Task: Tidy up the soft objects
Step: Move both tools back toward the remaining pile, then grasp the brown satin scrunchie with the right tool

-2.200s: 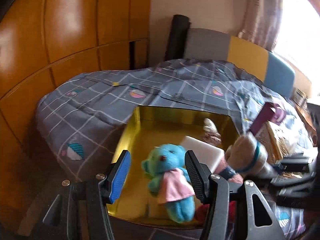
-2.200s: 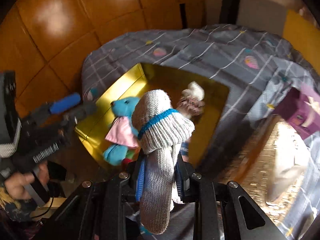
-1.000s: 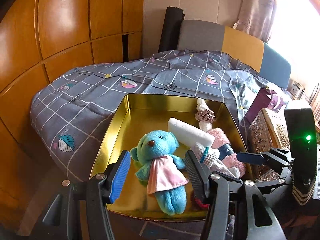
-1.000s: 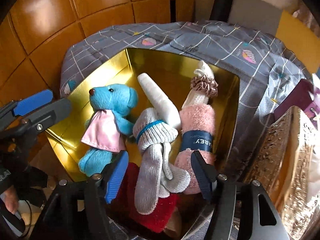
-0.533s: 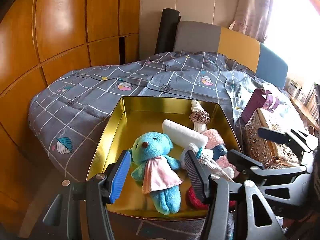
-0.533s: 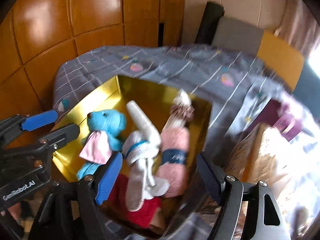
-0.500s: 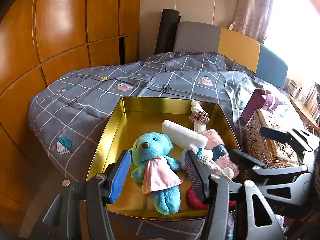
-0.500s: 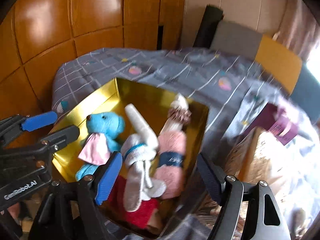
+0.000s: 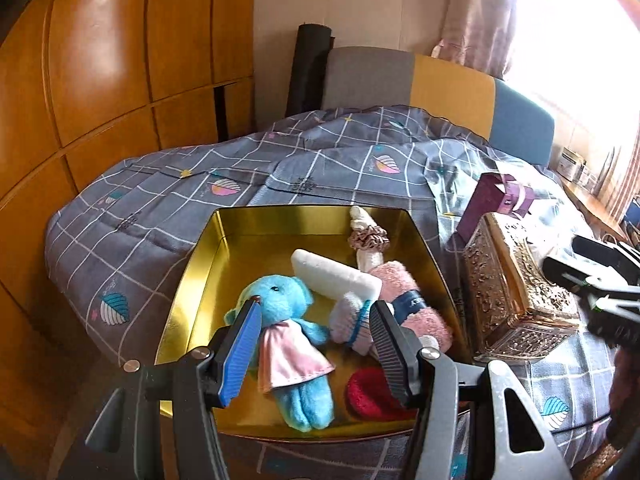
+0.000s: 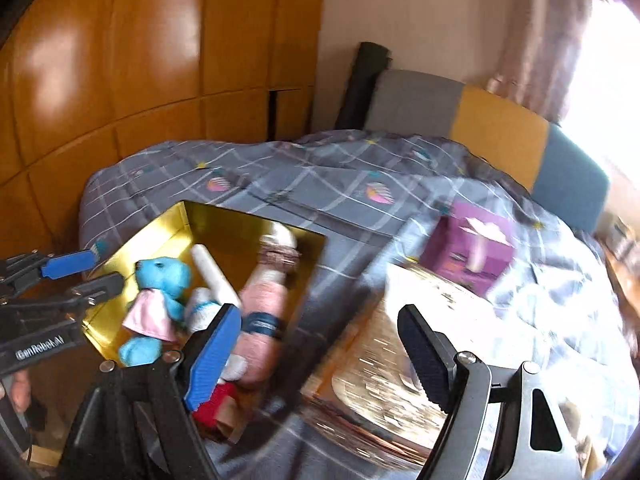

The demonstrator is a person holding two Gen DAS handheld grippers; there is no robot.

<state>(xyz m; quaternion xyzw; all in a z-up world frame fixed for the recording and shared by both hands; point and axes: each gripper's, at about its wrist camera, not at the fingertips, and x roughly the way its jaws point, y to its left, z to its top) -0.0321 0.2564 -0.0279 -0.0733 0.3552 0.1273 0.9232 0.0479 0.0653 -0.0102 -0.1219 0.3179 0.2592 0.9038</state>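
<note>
A gold tray point(image 9: 304, 211) lies on the bed and holds a blue teddy in a pink dress point(image 9: 280, 304), a white foam block point(image 9: 332, 276), a knitted sock with a blue stripe point(image 9: 352, 320), a rolled pink towel point(image 9: 404, 300), a scrunchie point(image 9: 368, 238) and a red cloth point(image 9: 368, 396). My left gripper point(image 9: 316, 306) hovers open above the tray's near end, over the teddy and the sock, holding nothing. My right gripper point(image 10: 320, 312) is open and empty, off the tray's right side, above an ornate gold box point(image 10: 400, 360). The teddy point(image 10: 164, 276) and the towel point(image 10: 264, 300) show in the right wrist view too.
The ornate gold box point(image 9: 516, 292) stands right beside the tray, and a purple box point(image 9: 496, 200) sits behind it. A grey checked quilt point(image 9: 160, 208) covers the bed. Wooden wardrobe panels point(image 9: 120, 60) rise on the left, and a headboard point(image 9: 440, 88) stands at the back.
My right gripper has let go of the knitted sock, which now lies in the tray, and has drawn back up and to the right. The left gripper has lifted back a little.
</note>
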